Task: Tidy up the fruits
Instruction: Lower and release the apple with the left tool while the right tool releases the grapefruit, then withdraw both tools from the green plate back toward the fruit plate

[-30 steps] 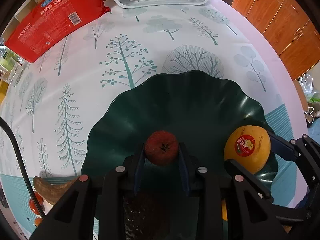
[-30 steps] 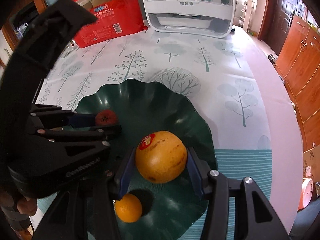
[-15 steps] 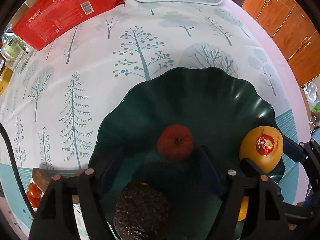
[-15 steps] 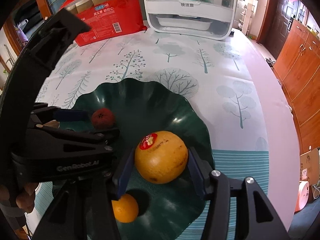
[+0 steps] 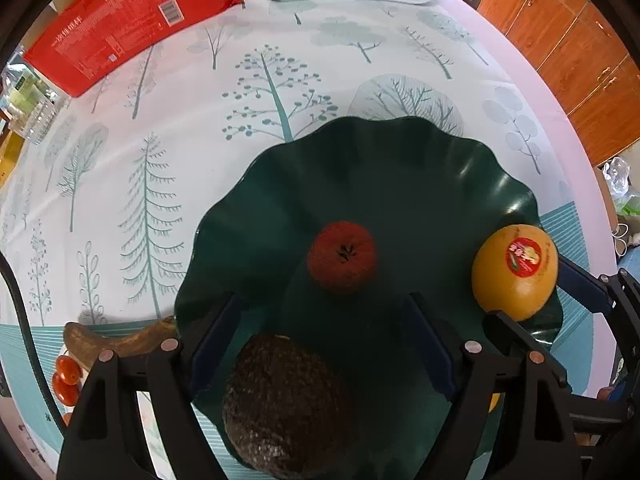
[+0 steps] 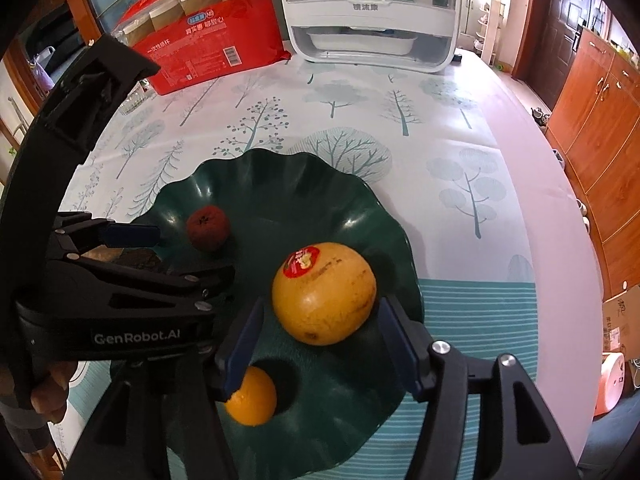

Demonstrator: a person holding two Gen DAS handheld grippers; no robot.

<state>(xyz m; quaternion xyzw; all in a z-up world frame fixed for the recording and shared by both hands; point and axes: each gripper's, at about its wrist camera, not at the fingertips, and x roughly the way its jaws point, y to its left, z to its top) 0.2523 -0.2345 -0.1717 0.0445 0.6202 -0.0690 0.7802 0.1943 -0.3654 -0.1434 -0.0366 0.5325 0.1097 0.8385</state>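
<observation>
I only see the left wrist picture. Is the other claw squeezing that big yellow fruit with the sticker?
Observer: No. The right claw straddles the yellow fruit, jaws opening, pads looking just off it.
Operator: Any fruit on the green plate I'm missing?
Observer: A small orange lies on the plate beside the claw's left finger.
Operator: What's in the red packet?
Observer: The red packet has brown cups showing through its clear top.

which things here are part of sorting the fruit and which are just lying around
Part of the job:
green bowl
red fruit
grapefruit
orange
avocado
cherry tomatoes

Lying about:
red packet
white appliance
tablecloth
</observation>
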